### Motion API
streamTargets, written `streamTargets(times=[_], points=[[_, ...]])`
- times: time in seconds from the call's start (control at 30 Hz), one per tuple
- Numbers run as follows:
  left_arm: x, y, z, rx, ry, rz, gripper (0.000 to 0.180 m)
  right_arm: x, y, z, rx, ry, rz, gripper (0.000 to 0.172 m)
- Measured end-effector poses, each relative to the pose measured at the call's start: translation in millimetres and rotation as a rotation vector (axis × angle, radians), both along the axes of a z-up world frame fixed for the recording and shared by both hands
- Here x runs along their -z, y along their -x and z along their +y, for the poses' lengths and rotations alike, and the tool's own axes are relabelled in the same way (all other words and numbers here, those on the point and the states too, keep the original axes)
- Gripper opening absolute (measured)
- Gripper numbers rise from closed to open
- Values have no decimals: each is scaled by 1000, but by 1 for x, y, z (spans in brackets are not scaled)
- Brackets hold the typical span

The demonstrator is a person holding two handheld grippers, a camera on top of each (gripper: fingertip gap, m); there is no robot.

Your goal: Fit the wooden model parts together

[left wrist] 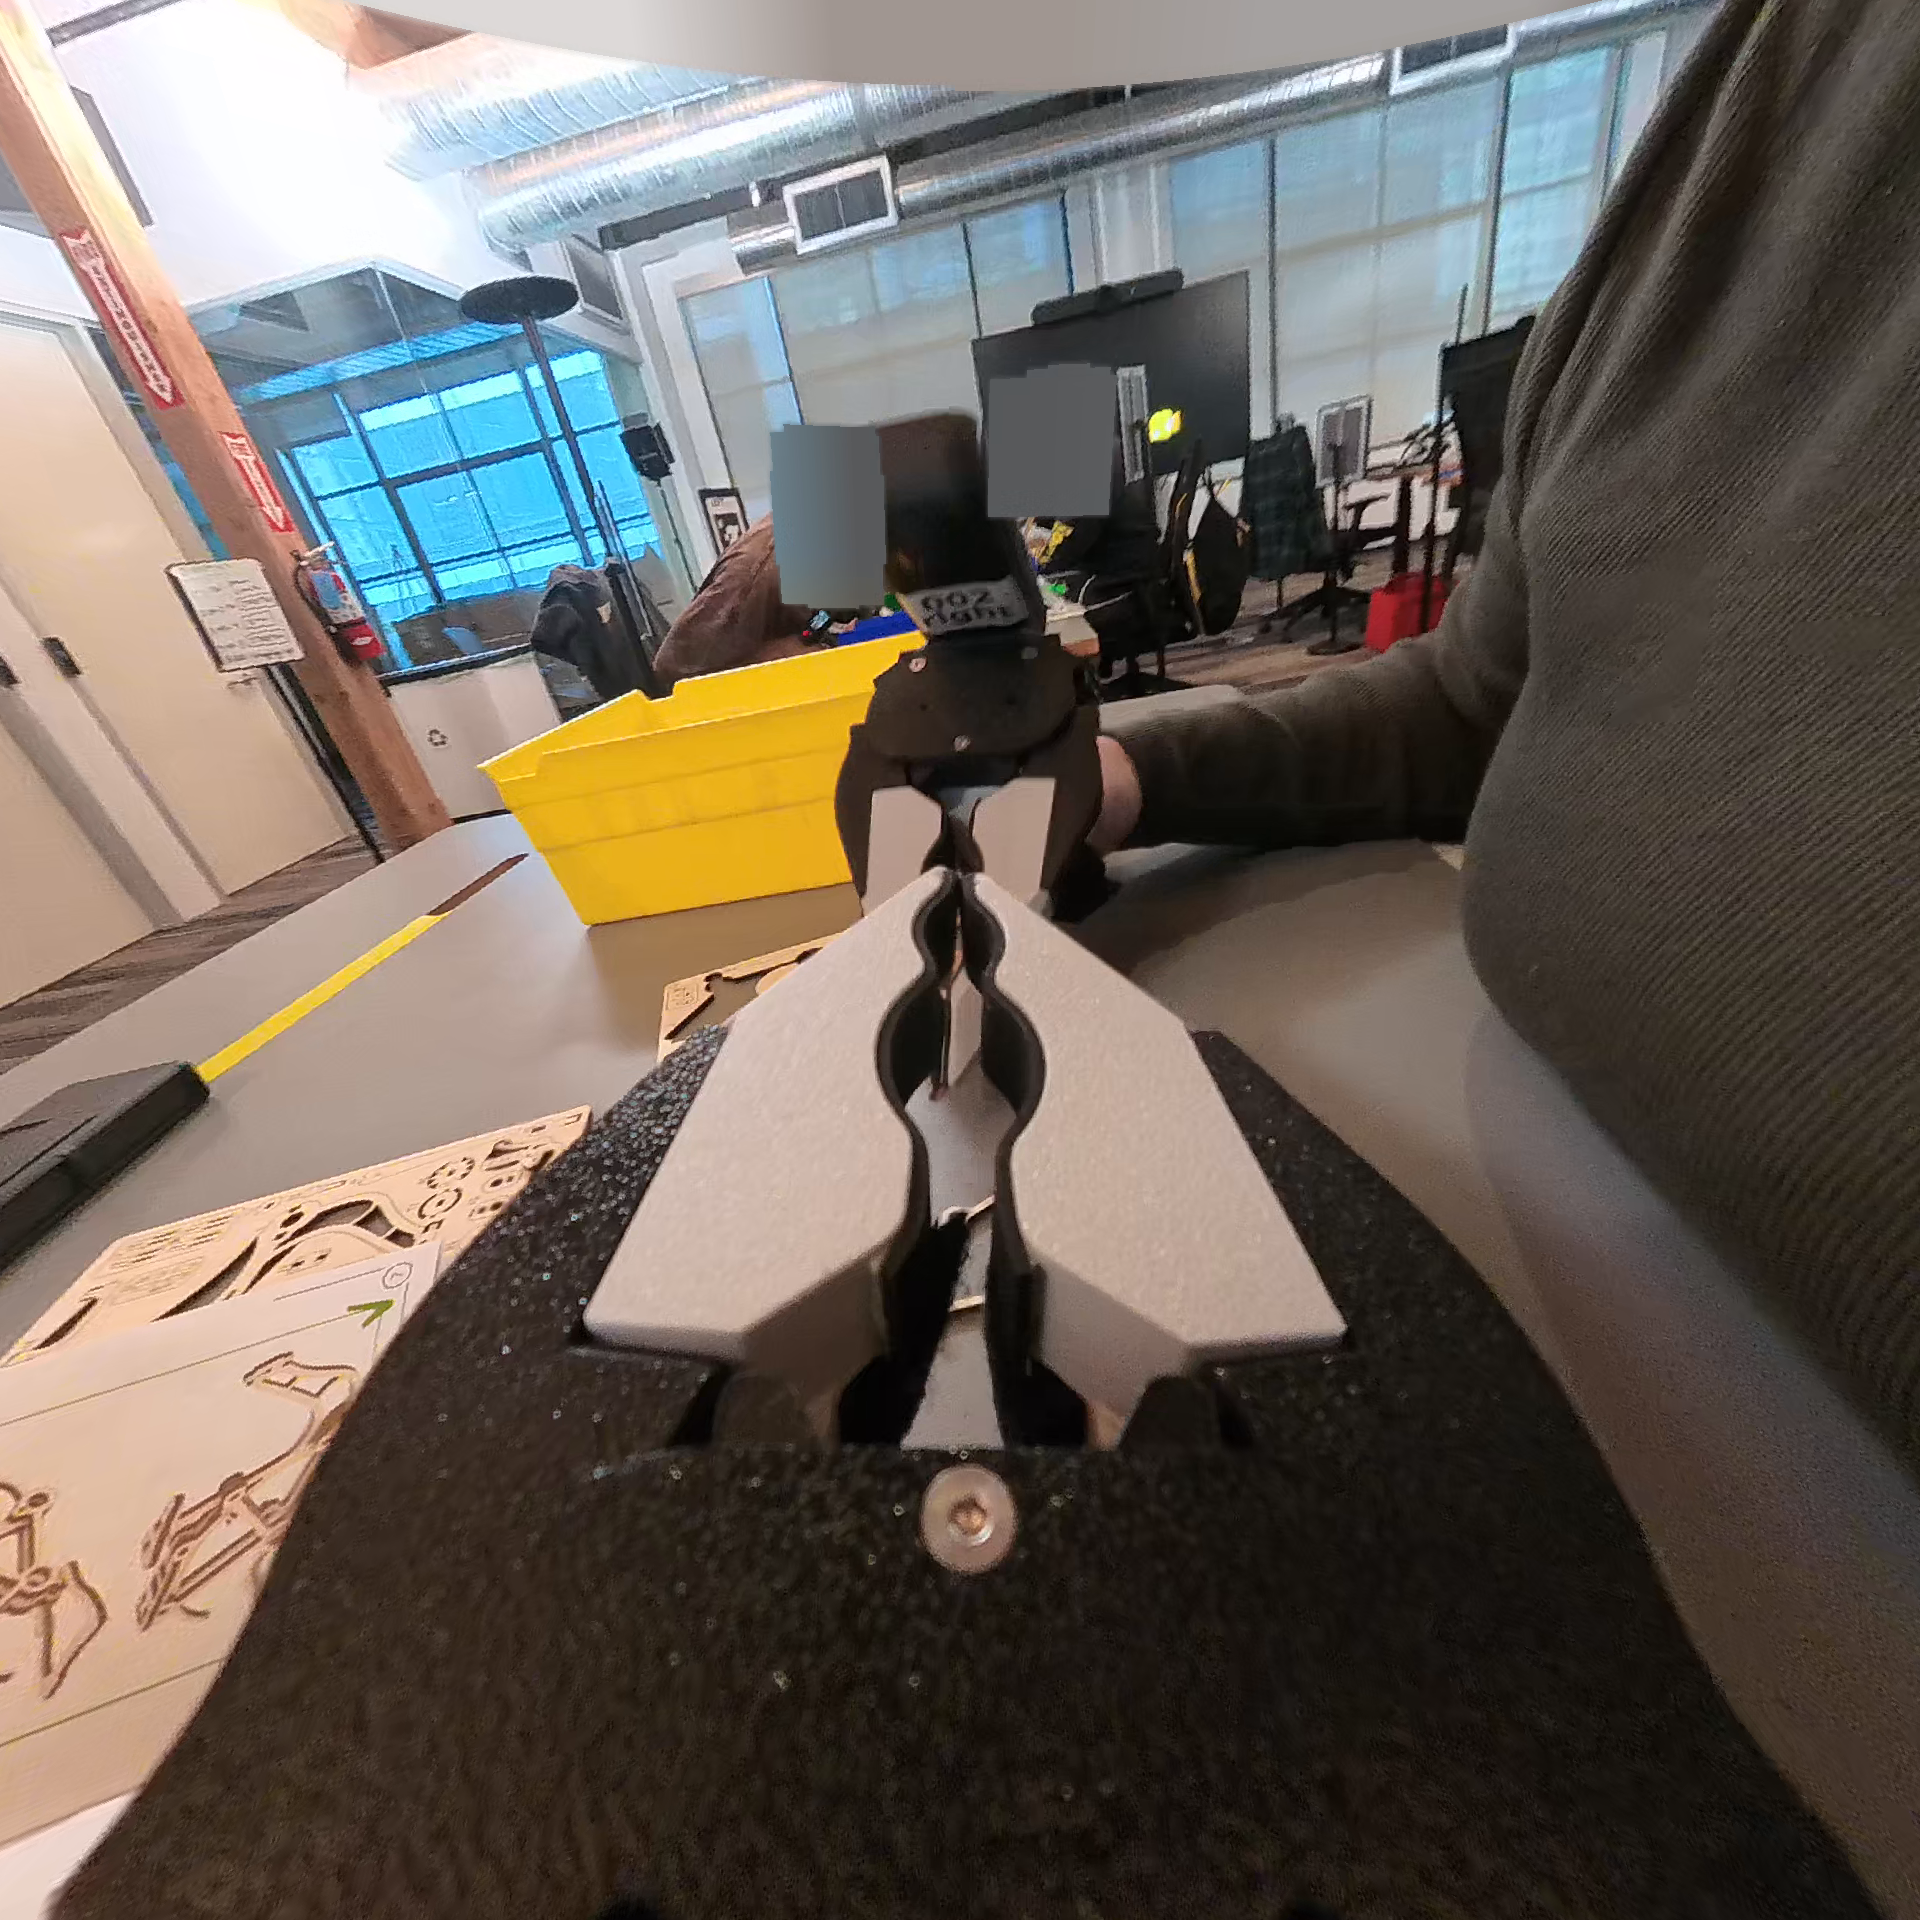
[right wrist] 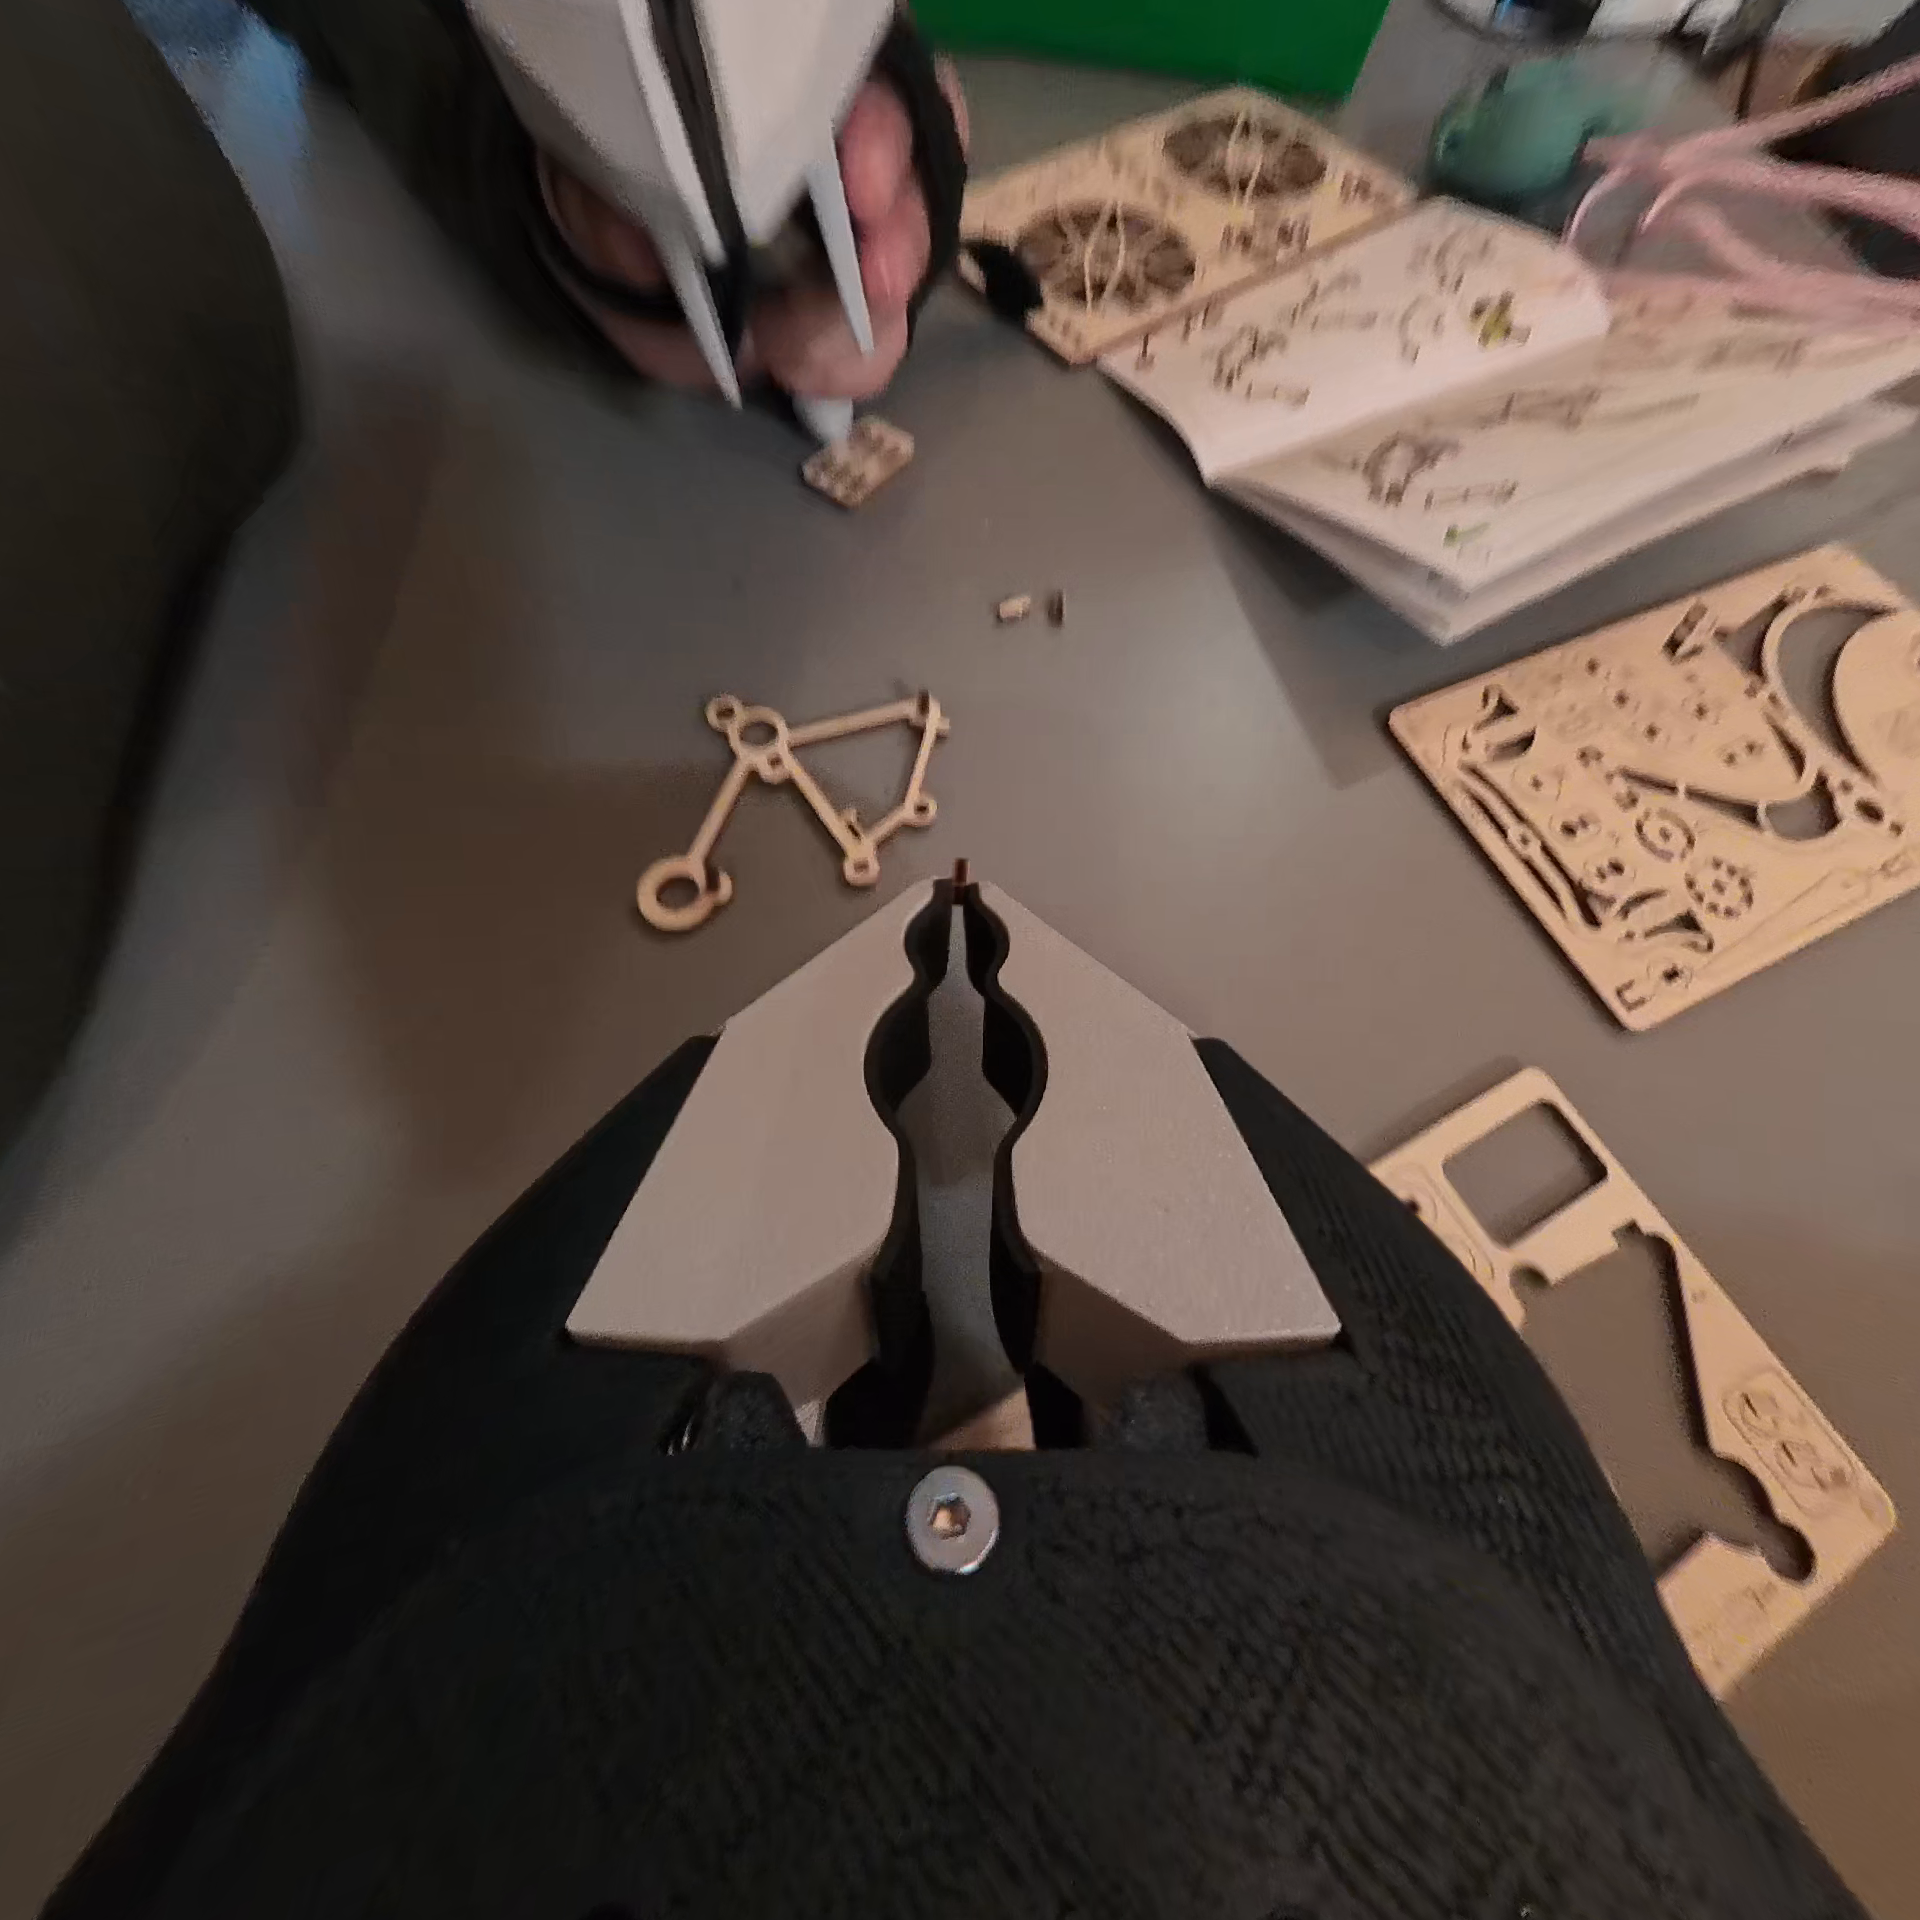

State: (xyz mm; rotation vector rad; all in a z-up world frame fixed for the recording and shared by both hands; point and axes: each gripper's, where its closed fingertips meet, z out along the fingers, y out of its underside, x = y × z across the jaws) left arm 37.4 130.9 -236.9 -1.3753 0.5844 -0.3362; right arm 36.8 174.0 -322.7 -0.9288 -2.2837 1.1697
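Pinching a tiny dark peg (right wrist: 960, 869) at its tip, right gripper (right wrist: 958, 902) hovers mid-tabletop (right wrist: 499, 644) beside the thin, light, snappable frame (right wrist: 795, 805); left gripper (left wrist: 957, 896) clenched, contents unclear.

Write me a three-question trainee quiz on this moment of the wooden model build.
1. What colour is the bin standing on the table? A green, B yellow, C red.
2. True or false: the open booklet lies on top of the triangular wooden frame.
3. What pokes out past the closed tips of the right claw?

Key: 1 B. 2 False; they lie apart on the table. 3 A small dark pin.
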Motion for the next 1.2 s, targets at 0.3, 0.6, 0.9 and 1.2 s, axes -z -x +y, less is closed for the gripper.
streamTargets(times=[0.3, 0.6, 0.9, 1.2], points=[[-13, 19, 3, -77, -76, -44, 10, -29, 22, -5, 79, -65, 297, 0], [-16, 27, 6, -156, -108, -11, 31, -52, 29, -9, 129, 60, 380, 0], [-5, 42, 1, -218, -159, 313, 34, -44, 33, -14, 95, 81, 292, 1], [22, 21, 6, -212, -160, 581, 35, -62, 41, -10, 208, 269, 178, 0]])
